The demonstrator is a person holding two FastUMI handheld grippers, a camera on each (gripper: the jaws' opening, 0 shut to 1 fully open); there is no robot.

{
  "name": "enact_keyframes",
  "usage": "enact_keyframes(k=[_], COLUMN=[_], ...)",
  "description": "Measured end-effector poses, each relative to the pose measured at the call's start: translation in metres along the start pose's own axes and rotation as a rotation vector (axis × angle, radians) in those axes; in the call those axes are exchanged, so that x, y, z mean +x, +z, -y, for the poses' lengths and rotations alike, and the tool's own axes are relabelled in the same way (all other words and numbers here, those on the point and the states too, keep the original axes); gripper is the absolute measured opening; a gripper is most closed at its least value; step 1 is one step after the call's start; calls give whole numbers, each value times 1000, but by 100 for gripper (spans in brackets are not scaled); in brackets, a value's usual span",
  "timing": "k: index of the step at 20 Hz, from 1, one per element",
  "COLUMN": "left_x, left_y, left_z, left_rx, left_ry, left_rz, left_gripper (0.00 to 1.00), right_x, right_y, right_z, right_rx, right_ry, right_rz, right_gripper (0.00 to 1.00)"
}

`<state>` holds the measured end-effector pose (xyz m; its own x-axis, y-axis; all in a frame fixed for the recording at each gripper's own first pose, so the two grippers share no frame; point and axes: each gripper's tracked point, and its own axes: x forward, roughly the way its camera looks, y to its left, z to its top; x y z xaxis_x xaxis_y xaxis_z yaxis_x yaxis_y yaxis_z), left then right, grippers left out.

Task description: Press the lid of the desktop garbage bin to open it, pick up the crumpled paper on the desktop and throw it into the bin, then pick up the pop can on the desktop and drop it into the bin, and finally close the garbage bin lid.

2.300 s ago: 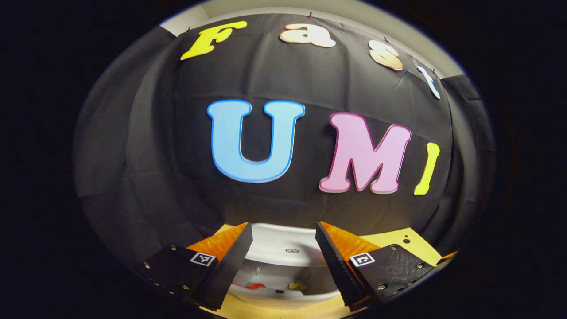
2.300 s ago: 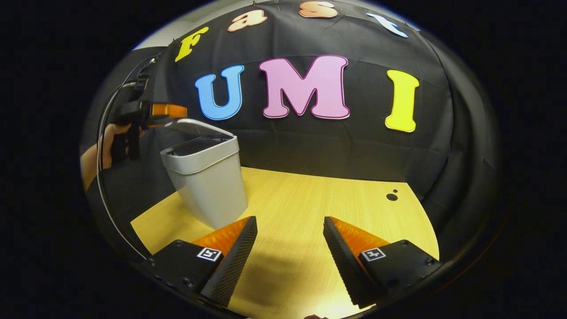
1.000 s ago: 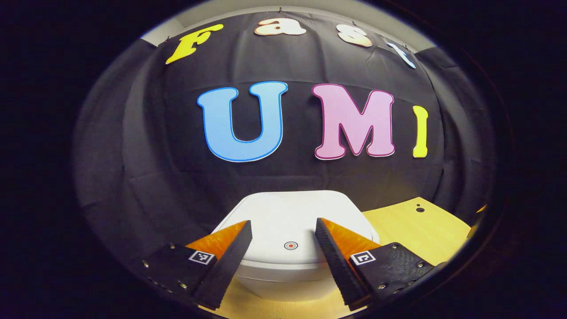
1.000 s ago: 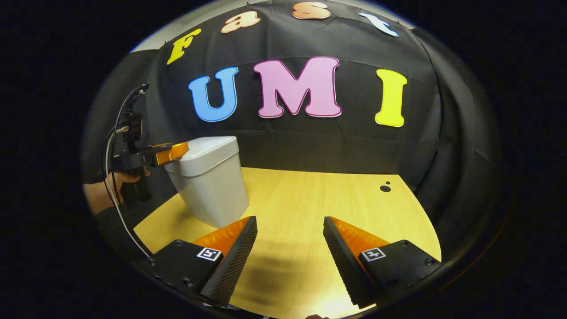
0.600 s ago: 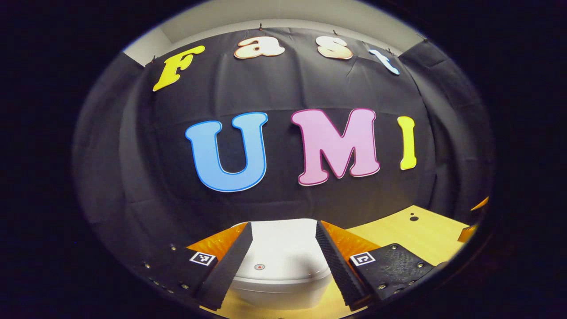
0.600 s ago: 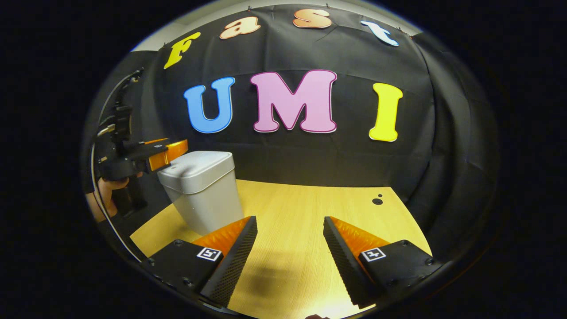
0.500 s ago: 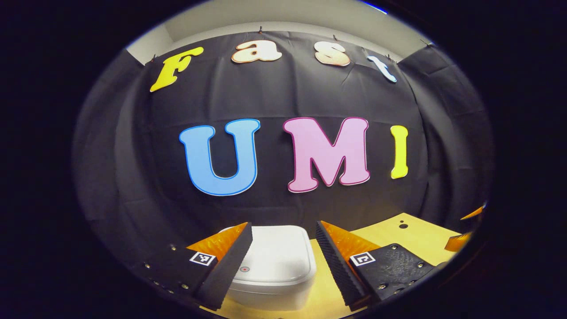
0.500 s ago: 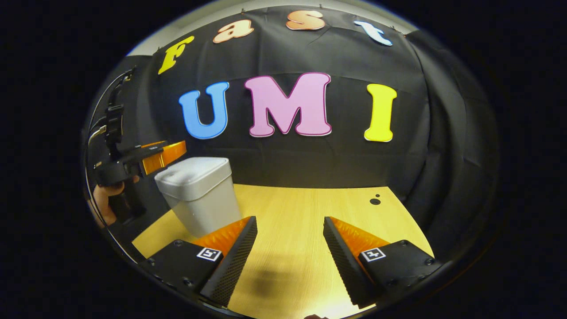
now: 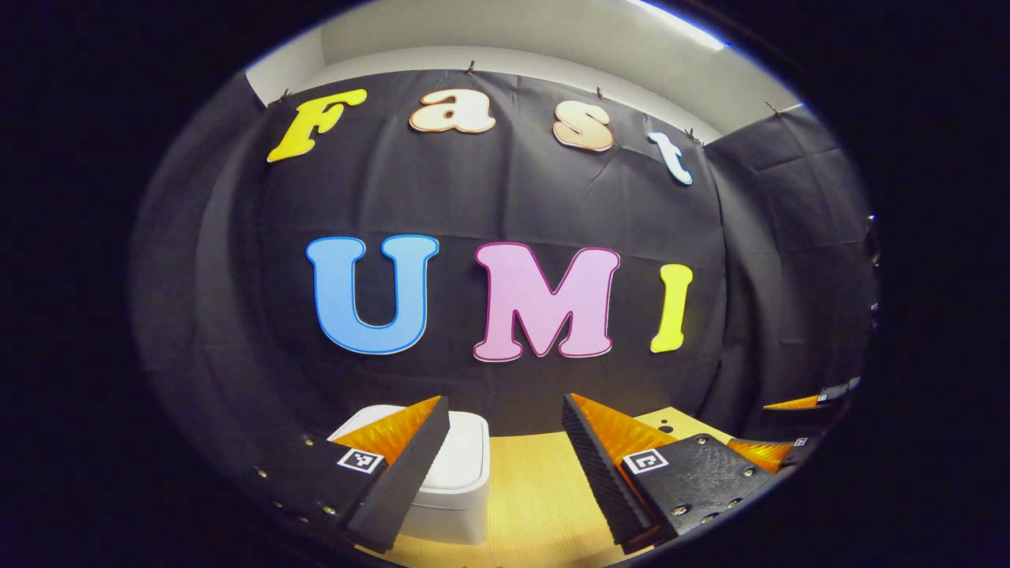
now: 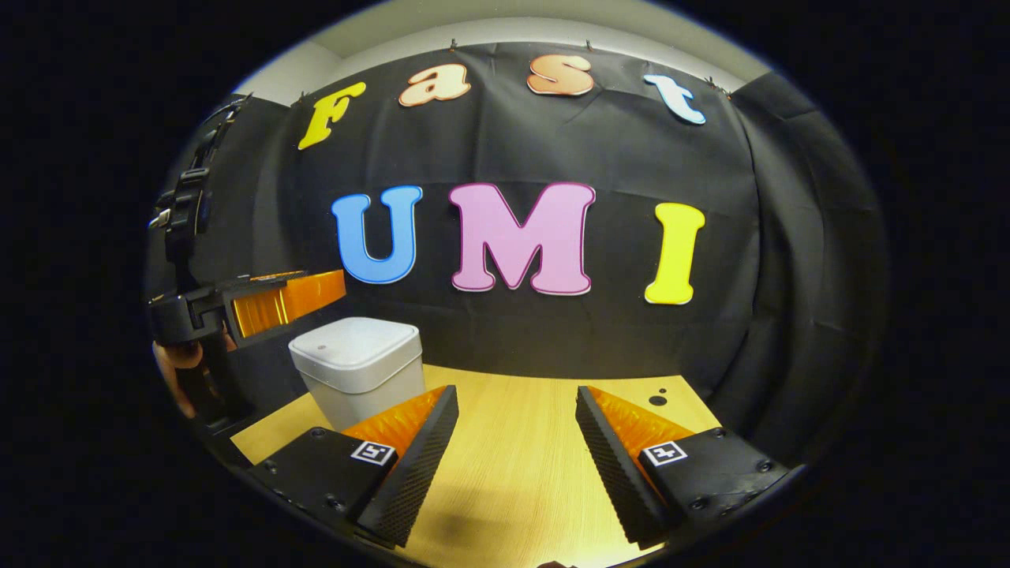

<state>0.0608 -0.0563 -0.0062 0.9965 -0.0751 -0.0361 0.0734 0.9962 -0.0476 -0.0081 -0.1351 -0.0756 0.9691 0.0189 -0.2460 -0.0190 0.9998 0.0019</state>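
Observation:
The white garbage bin (image 10: pixel 357 369) stands at the left of the wooden table (image 10: pixel 521 465), its lid down flat. In the left gripper view the bin (image 9: pixel 461 481) sits low, partly behind my left finger. My left gripper (image 9: pixel 505 465) is open with nothing between its fingers, drawn back from the bin. The right gripper view shows that left gripper (image 10: pixel 268 304) held in a hand up and to the left of the bin, apart from the lid. My right gripper (image 10: pixel 513 457) is open and empty over bare table.
The black cloth wall closes the back and both sides of the table. Small dark holes (image 10: pixel 657 400) mark the tabletop at the far right. My right gripper (image 9: pixel 797 430) shows at the right edge of the left gripper view.
The bin lid, tilted up 2.3 s ago, came down shut under my left gripper. That gripper has since lifted and pulled back from the bin. My right gripper drew back and tilted up slightly.

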Motion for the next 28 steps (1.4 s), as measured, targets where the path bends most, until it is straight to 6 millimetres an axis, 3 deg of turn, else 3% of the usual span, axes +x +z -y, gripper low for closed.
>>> enact_keyframes(k=[5,7,10,15,21,28], left_x=[-33,-38,-35,-24,-22,-21], left_y=[3,-6,-17,-14,-2,3], left_z=[-15,-13,1,0,6,6], left_rx=[-96,-101,-99,-68,-36,-21], left_ry=[112,129,82,72,47,42], left_rz=[34,31,-16,-3,28,41], left_gripper=[95,95,95,95,95,95], right_x=[-3,1,8,19,20,23], right_y=[14,15,21,44,39,51], right_z=[-16,-22,-22,-24,-37,-51], right_rx=[7,-3,-36,-11,-2,-6], right_ry=[36,50,52,54,86,120], right_rz=[43,41,40,87,72,103], right_gripper=[98,98,98,98,98,98])
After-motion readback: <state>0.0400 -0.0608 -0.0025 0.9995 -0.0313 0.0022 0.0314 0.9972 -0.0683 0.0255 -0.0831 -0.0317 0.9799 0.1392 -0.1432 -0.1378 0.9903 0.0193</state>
